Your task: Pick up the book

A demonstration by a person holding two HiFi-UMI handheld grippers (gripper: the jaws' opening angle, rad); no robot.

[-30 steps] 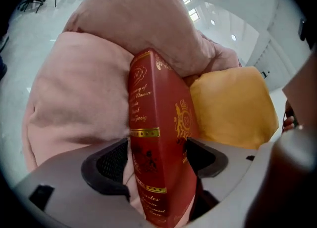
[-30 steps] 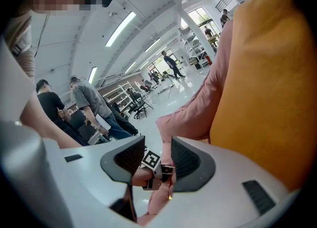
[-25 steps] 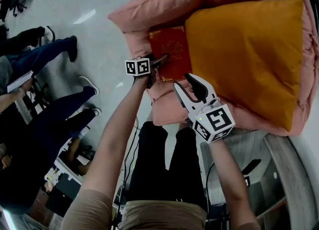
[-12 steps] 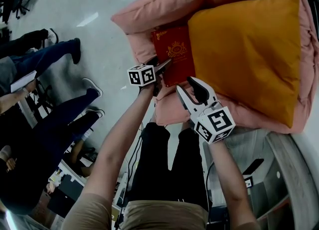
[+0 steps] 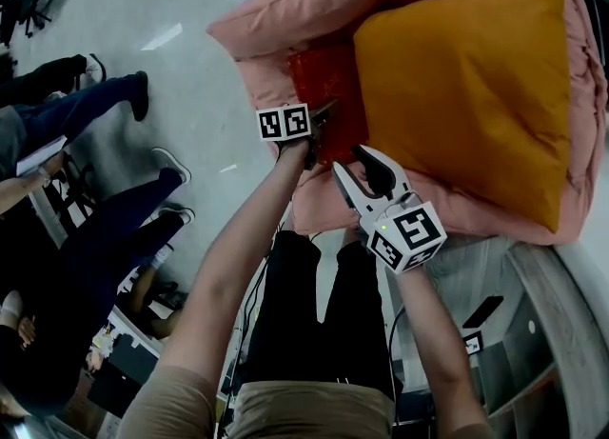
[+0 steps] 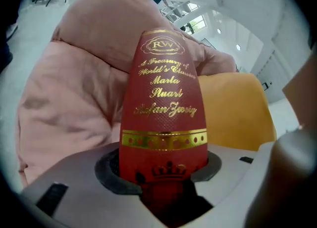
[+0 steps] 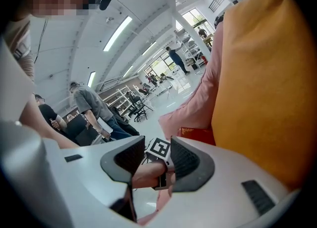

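Book pinched, not safely away from the cushion yet

Just squeezed the left gripper (image 6: 163,170) down onto the bottom edge of the red book (image 6: 163,98). Only a thin bite by the gold crown, dark pads (image 6: 106,167) pressing both covers. Book sticking straight out from the jaws, just beside the orange pillow (image 5: 466,94), on its floor side. Can't tell if it's fully off the pink cushion (image 5: 304,9) under that pillow. Right gripper (image 7: 151,165) parked near the pillow's front edge, wide open and holding nothing. Worried about a slip: looks like a hardback, held by a thin strip, so easy to lose with a quick lift or twist. Might also snag a corner on the pillow or the soft pink fabric.
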